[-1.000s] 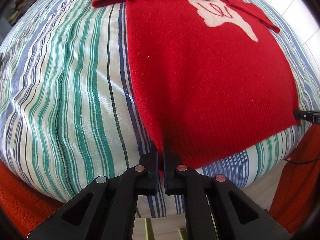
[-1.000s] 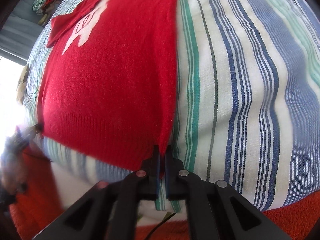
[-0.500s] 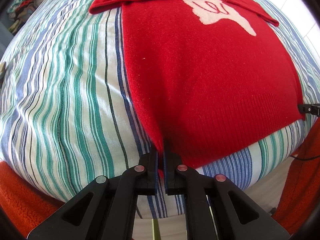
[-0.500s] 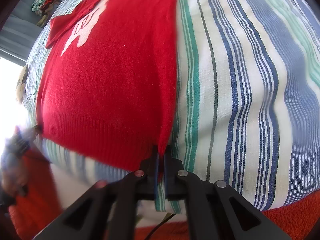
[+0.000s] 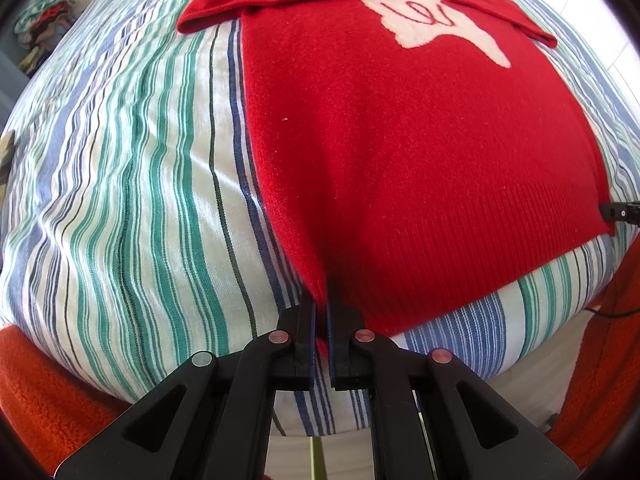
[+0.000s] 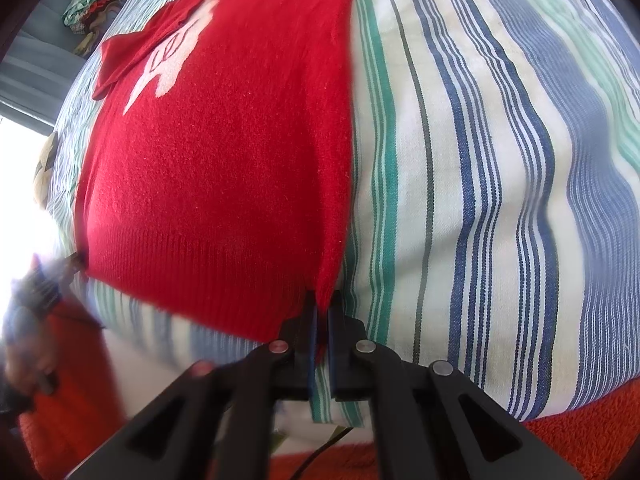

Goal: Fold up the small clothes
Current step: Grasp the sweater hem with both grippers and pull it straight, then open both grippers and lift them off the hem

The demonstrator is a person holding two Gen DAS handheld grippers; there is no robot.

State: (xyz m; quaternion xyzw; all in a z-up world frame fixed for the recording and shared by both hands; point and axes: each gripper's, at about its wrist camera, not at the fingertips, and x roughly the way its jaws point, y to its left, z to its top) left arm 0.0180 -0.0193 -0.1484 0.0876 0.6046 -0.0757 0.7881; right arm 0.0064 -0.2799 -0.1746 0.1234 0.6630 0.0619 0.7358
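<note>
The left hand-held gripper point(image 5: 322, 312) is pointed steeply downward, its two black fingers point(image 5: 298, 334) drawn almost together, and a corner of the red sweater's point(image 5: 420, 168) ribbed hem is pinched between the pads. The right hand-held gripper point(image 6: 322, 312) is held in the same steep downward pose, its jaws closed on the opposite corner of the same hem. Each gripper's tip is also seen at the edge of the other's view, at the far hem corner. In the right wrist view, a blurred hand point(image 6: 28, 344) is seen behind the left gripper.
</note>
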